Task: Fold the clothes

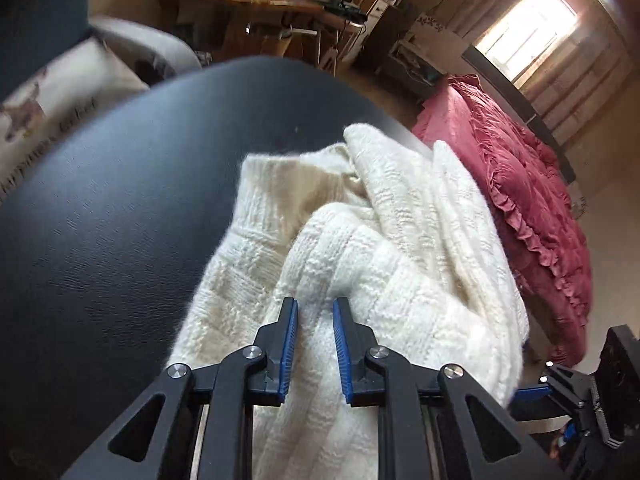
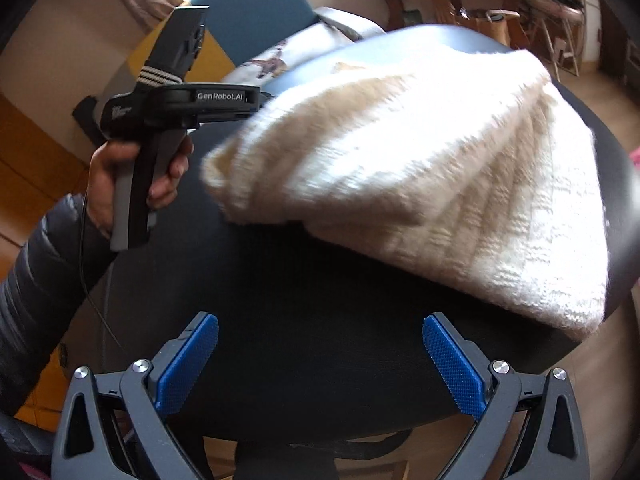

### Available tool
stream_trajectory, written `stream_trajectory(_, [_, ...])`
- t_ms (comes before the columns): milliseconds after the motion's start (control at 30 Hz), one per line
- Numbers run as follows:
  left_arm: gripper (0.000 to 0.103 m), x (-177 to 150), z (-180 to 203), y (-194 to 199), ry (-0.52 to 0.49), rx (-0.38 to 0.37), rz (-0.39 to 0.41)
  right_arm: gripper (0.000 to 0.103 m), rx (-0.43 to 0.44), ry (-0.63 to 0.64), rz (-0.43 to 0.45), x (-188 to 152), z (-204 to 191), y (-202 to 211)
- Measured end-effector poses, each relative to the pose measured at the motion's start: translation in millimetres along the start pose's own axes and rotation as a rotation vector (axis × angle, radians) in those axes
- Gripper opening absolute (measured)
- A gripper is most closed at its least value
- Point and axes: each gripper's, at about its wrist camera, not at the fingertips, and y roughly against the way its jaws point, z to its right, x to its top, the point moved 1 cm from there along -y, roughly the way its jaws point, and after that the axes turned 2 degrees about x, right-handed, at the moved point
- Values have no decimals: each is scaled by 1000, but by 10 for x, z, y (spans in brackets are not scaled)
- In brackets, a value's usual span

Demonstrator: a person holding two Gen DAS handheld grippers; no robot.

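1. Left gripper [image 1: 316, 344]: your blue-padded fingers [image 1: 290, 344] stand a narrow way apart, with a raised fold of the cream knit sweater [image 1: 372, 248] running up between them. Whether the pads press the wool cannot be told; a thin gap seems to show on each side.

2. Right gripper [image 2: 320, 364]: your fingers [image 2: 188, 364] are spread wide and carry nothing. They hang over the near edge of the seat, clear of the garment.

3. Cream knit sweater: bunched in a thick, rumpled heap on the dark padded seat [image 1: 120, 208]. In the right wrist view it covers the far right part of the seat and reaches down to the right edge; its left end is blurred.

4. Your left hand [image 2: 132, 184], in a dark quilted sleeve [image 2: 36, 280], grips the left tool's handle at the seat's left edge.

5. Surroundings: a red ruffled bedspread [image 1: 532, 200] beyond the seat's right edge; a printed cushion [image 1: 44, 120] past the far left edge; a cluttered wooden desk [image 1: 272, 4] against the far wall; a bright window [image 1: 528, 28].
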Motion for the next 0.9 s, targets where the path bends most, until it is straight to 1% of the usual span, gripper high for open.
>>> stream_trajectory(100, [18, -32, -112, 5, 42, -49, 12, 103, -10, -18, 4, 5, 95, -21])
stream_trajectory(133, [18, -54, -134, 58, 47, -40, 23, 103, -11, -21, 7, 6, 116, -22])
stream_trajectory(167, [18, -77, -128, 115, 36, -9, 39, 103, -11, -23, 11, 7, 132, -20])
stream_trajectory(200, [18, -77, -102, 173, -14, 59, 60, 103, -9, -24, 17, 6, 141, -18])
stream_trajectory(267, [20, -61, -51, 212, -74, 188, 69, 103, -7, -24, 22, 8, 151, -25])
stream_trajectory(333, [24, -24, -19, 180, -100, 170, 54, 103, -17, -20, 19, 15, 153, -50])
stream_trajectory(367, [27, -9, -23, 123, -90, 113, 23, 103, -24, -19, 20, 18, 152, -63])
stream_trajectory(467, [28, -42, -16, -52, -71, 42, -47, 103, -31, -20, 26, 19, 135, -76])
stream_trajectory(567, [27, -107, -4, -18, -65, -31, -7, 103, -41, -8, 24, 24, 125, -96])
stream_trajectory(633, [24, -126, 62, -65, -99, -54, -2, 103, -49, -10, 10, 43, 155, -137])
stream_trajectory(667, [16, -134, 109, -118, -117, -65, 1, 103, -49, -16, 5, 63, 174, -151])
stream_trajectory(700, [7, -149, 134, -152, -109, -76, -14, 103, -50, -22, 3, 70, 192, -163])
stream_trajectory(767, [4, -160, 158, -150, -97, -40, 22, 103, -57, -27, 9, 72, 213, -165])
stream_trajectory(800, [3, -159, 161, -114, -84, -19, 62, 103, -64, -28, 13, 74, 223, -163])
stream_trajectory(900, [3, -297, 0, 295, -4, -8, 174, 103, -88, -32, 36, 103, 267, -132])
